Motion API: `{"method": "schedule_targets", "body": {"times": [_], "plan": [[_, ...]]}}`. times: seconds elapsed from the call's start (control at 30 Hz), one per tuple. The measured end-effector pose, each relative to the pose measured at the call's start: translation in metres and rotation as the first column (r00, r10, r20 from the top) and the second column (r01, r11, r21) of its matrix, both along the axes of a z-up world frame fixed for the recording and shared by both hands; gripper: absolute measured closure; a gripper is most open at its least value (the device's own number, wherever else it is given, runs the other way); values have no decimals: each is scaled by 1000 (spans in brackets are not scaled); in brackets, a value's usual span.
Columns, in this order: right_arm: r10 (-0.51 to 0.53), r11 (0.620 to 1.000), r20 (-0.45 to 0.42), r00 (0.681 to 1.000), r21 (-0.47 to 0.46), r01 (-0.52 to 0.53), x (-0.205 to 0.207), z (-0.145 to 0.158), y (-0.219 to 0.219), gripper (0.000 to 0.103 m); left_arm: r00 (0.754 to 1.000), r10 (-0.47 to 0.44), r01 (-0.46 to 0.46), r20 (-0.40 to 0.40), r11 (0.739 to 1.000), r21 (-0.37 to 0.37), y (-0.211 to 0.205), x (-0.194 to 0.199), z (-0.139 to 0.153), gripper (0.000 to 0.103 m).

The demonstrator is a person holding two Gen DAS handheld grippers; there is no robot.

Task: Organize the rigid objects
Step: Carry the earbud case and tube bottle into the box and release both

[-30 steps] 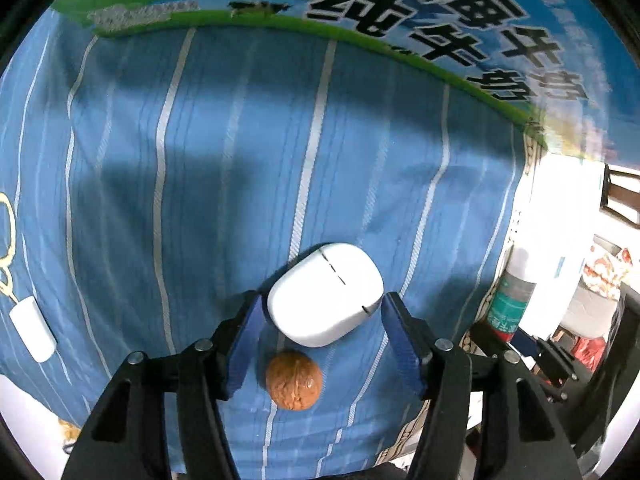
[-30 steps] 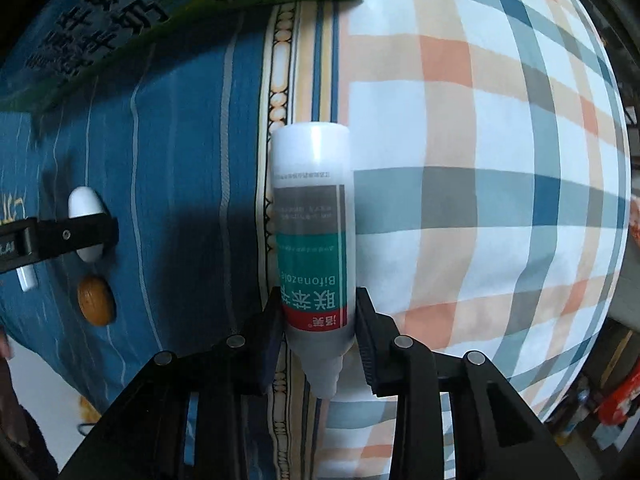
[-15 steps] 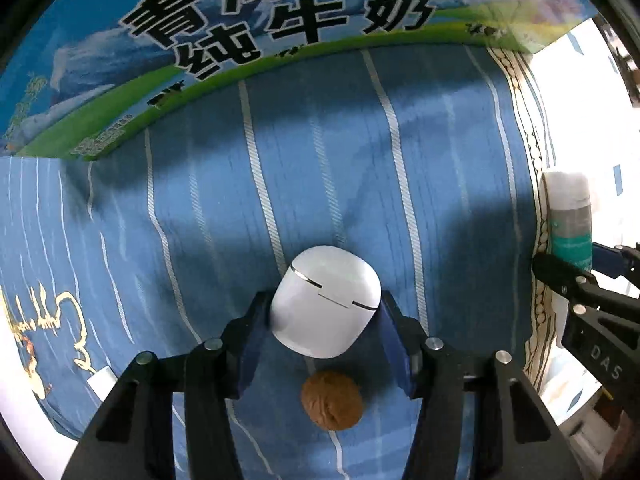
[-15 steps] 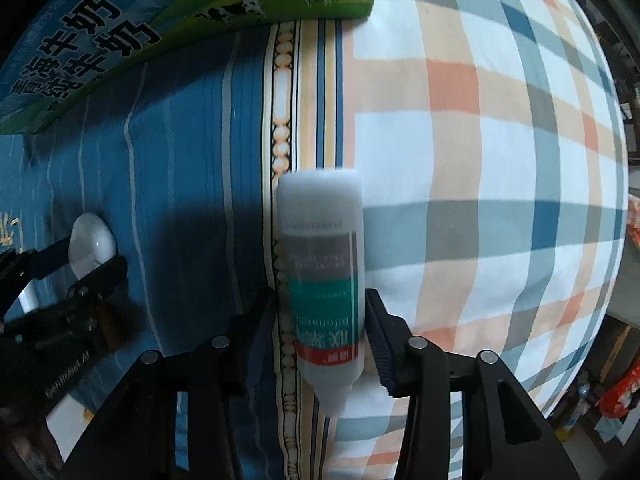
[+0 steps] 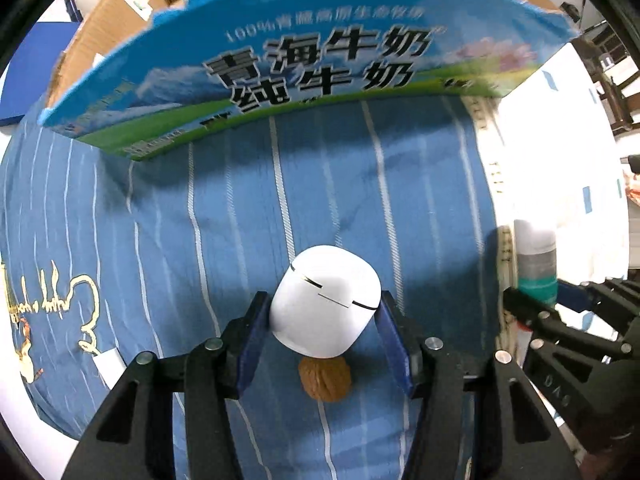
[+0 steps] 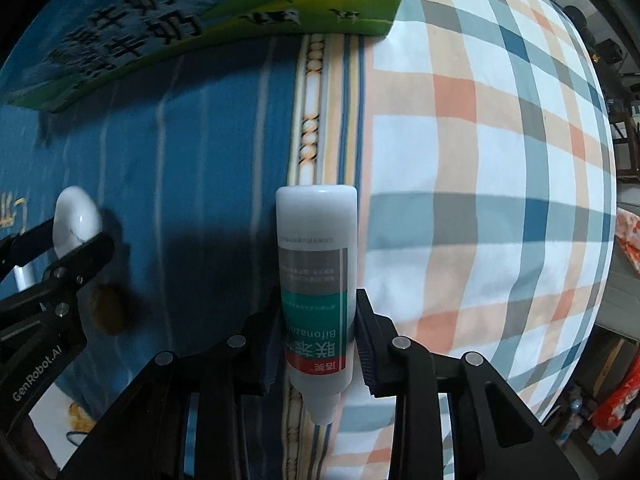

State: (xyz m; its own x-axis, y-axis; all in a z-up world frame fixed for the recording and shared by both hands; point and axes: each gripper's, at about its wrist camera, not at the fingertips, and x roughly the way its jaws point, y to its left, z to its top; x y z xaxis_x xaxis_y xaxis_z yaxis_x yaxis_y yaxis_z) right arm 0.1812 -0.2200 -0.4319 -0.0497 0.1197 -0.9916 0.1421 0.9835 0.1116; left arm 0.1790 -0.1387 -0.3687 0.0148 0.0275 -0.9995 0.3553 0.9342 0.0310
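A: What does the left gripper (image 5: 324,332) have?

B: It is clamped on a white earbud case (image 5: 325,306), one blue pad pressed to each side, the lid seam facing the camera. The case sits raised off the blue striped bedsheet (image 5: 240,220); a walnut (image 5: 325,380) lies on the sheet directly under it, partly hidden behind the case's near edge.

A: And the right gripper (image 6: 318,344)?

B: Closed tight on a white squeeze bottle (image 6: 316,280) with a grey, green and red label. The pads grip the labelled lower half. Its nozzle points back toward the camera and its flat base points away.

A: What is beneath the bottle?

B: The seam where the blue sheet meets a plaid blanket (image 6: 480,160) in orange, teal and grey, with a beaded border strip running between them.

A: Where is the box?

B: A blue and green milk carton box (image 5: 304,68) stands ahead of both grippers at the far edge of the sheet. From the left wrist view its top is open and brown cardboard shows inside.

A: Can each gripper see the other?

B: Yes. The bottle and its black fingers appear at the right of the left wrist view; the case and walnut show at the left of the right wrist view.
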Motion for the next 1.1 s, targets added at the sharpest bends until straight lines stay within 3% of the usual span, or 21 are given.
{"method": "schedule_targets", "body": {"times": [0.3, 0.47, 0.63, 0.83, 0.97, 1.1], "plan": [[-27, 996, 119, 993, 92, 16, -27, 72, 5, 69, 998, 23, -17, 50, 992, -125, 24, -1, 95, 52], [-66, 986, 204, 977, 161, 33, -26, 125, -5, 69, 993, 63, -37, 99, 970, -239, 31, 12, 156, 52], [-112, 972, 299, 948, 231, 42, -9, 183, -28, 69, 983, 109, -58, 145, 947, -316, 25, 41, 195, 52], [-110, 977, 386, 916, 210, 29, 51, 218, -46, 69, 969, 148, -78, 199, 944, -320, 23, 104, 197, 52], [-108, 986, 407, 907, 159, 46, 100, 215, -58, 69, 965, 166, -99, 201, 946, -307, 25, 143, 190, 52], [-117, 990, 370, 922, 111, 81, 148, 197, -69, 69, 967, 180, -124, 178, 950, -286, 19, 175, 168, 52]]}}
